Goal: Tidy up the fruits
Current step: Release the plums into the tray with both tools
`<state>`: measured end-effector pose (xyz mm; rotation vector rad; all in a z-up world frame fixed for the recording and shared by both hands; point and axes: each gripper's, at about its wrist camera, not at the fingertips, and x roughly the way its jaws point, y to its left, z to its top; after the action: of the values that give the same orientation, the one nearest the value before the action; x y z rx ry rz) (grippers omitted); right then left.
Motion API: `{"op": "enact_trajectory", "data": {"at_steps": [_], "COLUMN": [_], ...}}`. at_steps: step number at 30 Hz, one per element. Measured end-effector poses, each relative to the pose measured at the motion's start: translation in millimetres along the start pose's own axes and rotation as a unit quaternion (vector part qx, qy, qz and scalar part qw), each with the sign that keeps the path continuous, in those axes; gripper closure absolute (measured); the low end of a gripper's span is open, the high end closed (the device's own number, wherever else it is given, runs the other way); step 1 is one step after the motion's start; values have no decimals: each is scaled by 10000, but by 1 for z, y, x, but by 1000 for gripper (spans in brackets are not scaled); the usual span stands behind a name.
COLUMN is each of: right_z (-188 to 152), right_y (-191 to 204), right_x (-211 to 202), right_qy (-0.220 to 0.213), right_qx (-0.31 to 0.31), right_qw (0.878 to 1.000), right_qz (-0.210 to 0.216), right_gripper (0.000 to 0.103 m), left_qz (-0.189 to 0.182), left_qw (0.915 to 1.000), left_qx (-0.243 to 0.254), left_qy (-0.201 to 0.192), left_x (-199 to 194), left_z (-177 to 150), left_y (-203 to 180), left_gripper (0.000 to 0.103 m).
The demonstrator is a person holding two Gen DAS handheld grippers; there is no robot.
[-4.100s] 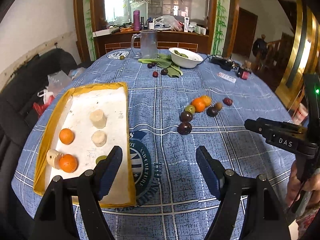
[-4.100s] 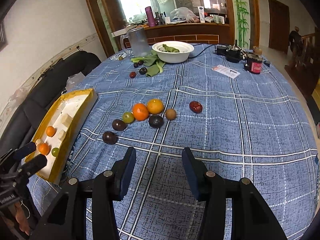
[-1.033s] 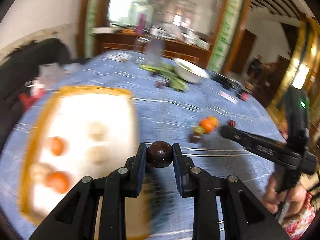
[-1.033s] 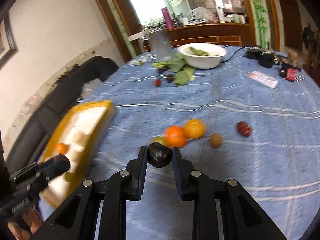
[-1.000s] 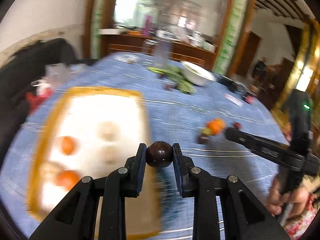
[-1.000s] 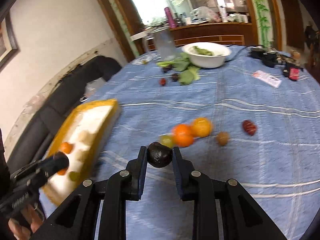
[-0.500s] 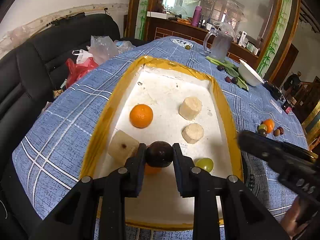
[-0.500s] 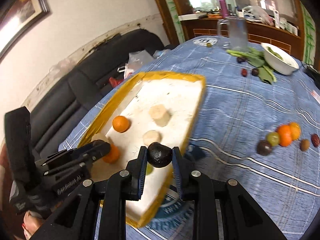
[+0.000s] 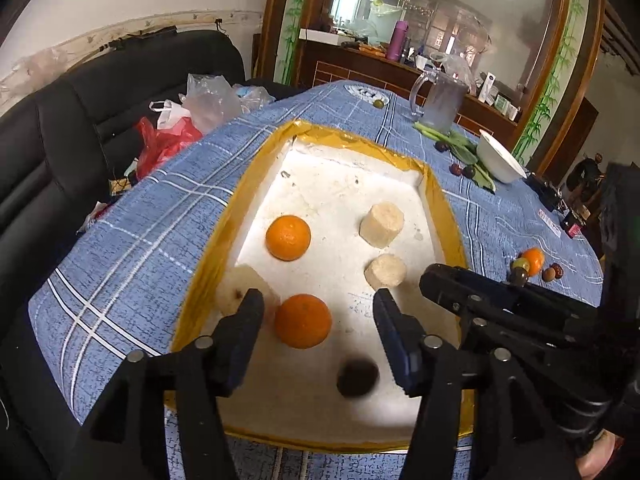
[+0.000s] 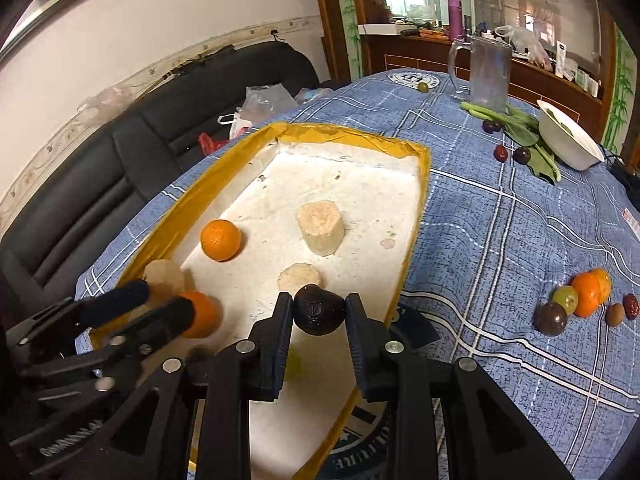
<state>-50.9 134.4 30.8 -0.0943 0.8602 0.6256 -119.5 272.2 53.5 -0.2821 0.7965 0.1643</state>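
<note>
A white foam tray with a yellow rim (image 9: 260, 176) (image 10: 352, 136) lies on the blue checked table. It holds two oranges (image 9: 288, 237) (image 9: 303, 321), pale fruit chunks (image 9: 381, 219) and a blurred dark fruit (image 9: 357, 377). My left gripper (image 9: 318, 320) is open above the near orange, the dark fruit just below it. My right gripper (image 10: 319, 314) is shut on a dark avocado-like fruit (image 10: 319, 309) over the tray's near right part. The left gripper (image 10: 140, 304) shows at the lower left of the right wrist view.
A cluster of loose fruits (image 10: 580, 300) lies on the cloth right of the tray. A glass pitcher (image 10: 488, 72), greens, dark plums (image 10: 512, 154) and a white bowl (image 10: 568, 140) stand at the far end. A black sofa with plastic bags (image 9: 188, 120) is at the left.
My left gripper has opened and its dark fruit has dropped into the tray's near end. The right gripper moved further over the tray, still holding its fruit.
</note>
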Motion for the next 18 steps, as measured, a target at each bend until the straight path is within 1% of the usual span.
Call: {"op": "enact_trajectory", "data": {"at_steps": [1, 3, 9, 10, 11, 14, 18], "right_z": [0, 0, -1, -1, -2, -7, -19], "right_y": [-2, -5, -15, -19, -21, -32, -46], "right_x": [-1, -5, -27, -32, -35, -48, -66], "right_qy": [-13, -54, -288, -328, -351, -411, -470], "right_qx": [28, 93, 242, 264, 281, 359, 439], "right_qw": [10000, 9999, 9993, 9991, 9990, 9985, 9979], "right_qz": [-17, 29, 82, 72, 71, 36, -55], "right_gripper": [73, 66, 66, 66, 65, 61, 61], "left_qz": [-3, -44, -49, -32, -11, 98, 293], "left_qw": [10000, 10000, 9998, 9998, 9997, 9989, 9956], "left_qx": [-4, -16, 42, 75, 129, 344, 707], "left_qy": [-30, -70, -179, -200, -229, -317, -543], "left_x": [-2, -5, -16, -17, -19, -24, -34], "left_z": [0, 1, 3, 3, 3, 1, -4], "left_y": [-1, -2, -11, -13, -17, -30, -52], "left_gripper": [42, 39, 37, 35, 33, 32, 32]}}
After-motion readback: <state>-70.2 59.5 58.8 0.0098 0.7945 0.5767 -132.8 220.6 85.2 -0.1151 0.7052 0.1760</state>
